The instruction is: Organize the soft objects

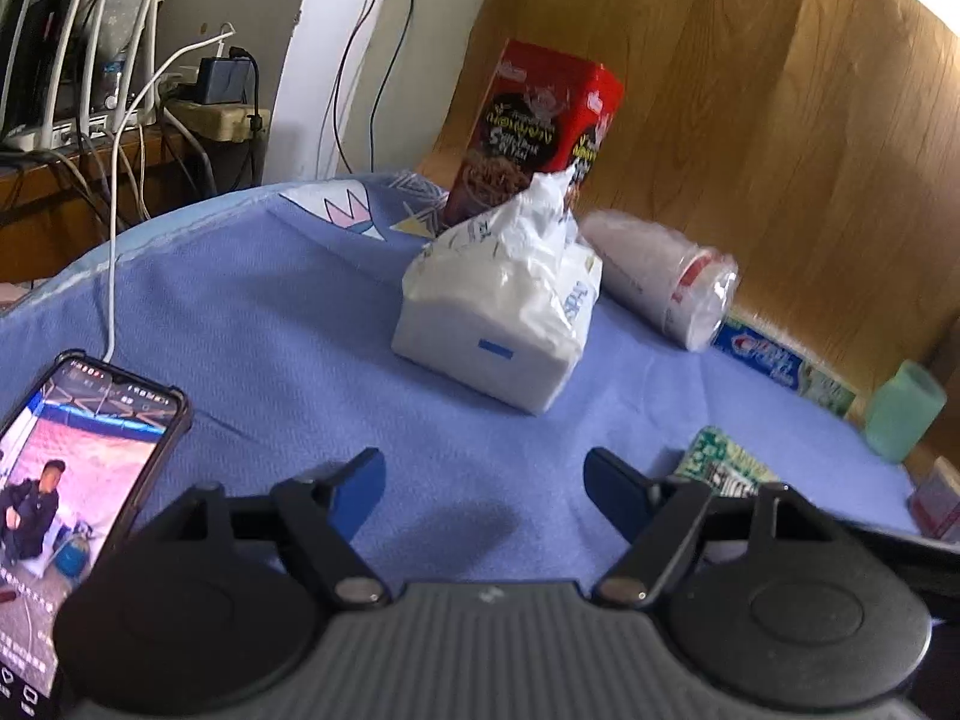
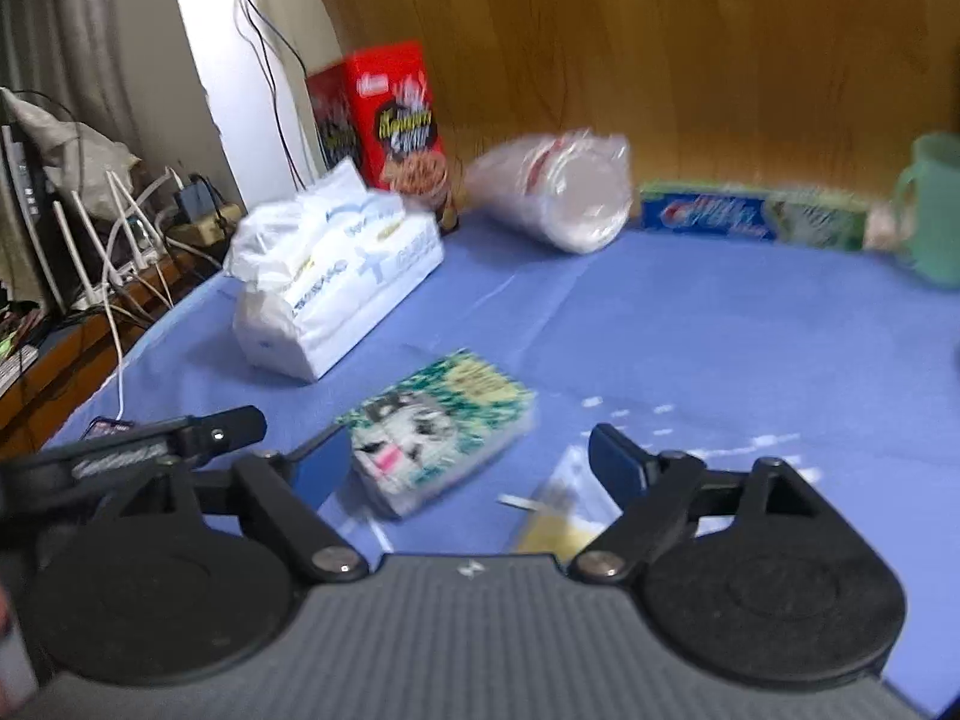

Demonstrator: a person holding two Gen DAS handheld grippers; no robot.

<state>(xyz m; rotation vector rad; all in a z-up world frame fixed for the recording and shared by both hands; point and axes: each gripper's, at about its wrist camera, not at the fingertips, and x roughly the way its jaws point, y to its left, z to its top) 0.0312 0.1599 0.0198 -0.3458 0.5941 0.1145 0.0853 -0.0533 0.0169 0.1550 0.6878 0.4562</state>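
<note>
A white soft tissue pack (image 1: 501,312) (image 2: 336,279) lies on the blue cloth (image 1: 270,312) (image 2: 720,330), its torn wrapper sticking up. My left gripper (image 1: 483,495) hovers open a little short of it, nothing between the blue pads. A small green-patterned tissue packet (image 2: 444,426) (image 1: 726,462) lies flat nearer the front. My right gripper (image 2: 468,471) is open just above the cloth, the packet partly between its fingers and close to the left pad (image 2: 327,468), with no grip visible. A small clear bag (image 2: 564,510) lies by the right finger. The right view is blurred.
A red noodle box (image 1: 540,126) (image 2: 396,126) stands at the back before a wooden panel. A sleeve of paper cups (image 1: 660,276) (image 2: 558,192), a toothpaste box (image 1: 786,366) (image 2: 750,213) and a green mug (image 1: 903,411) (image 2: 933,210) lie right. A charging phone (image 1: 72,480) lies left; router and cables beyond.
</note>
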